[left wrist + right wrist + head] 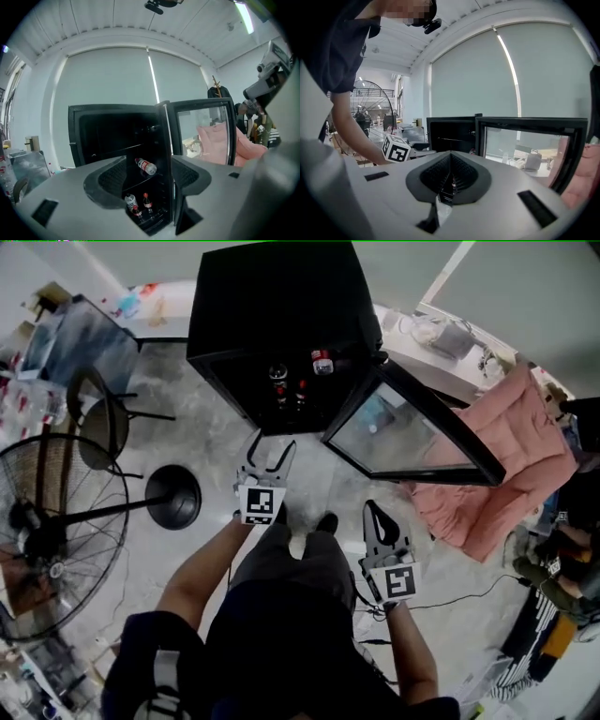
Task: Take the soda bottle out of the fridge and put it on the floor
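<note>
Left of the fridge (272, 296), a fan base (173, 496) sat on the floor (216, 442). Straight in front of the fridge hovered the left gripper (271, 448), jaws spread wide, gripping nothing, aimed into the open cabinet. Inside the fridge, a lying bottle (146, 166) rested on the upper shelf. The soda bottle (147, 202), by my guess the dark red-capped one, stood below, tight against its neighbours (131, 201). That was the danger: wide jaws pushing in could topple a neighbour, and a bumped shelf might send the lying bottle rolling out. Further right, by the fridge's swung-open door (450, 432), the right gripper (373, 512) hung clenched and empty.
</note>
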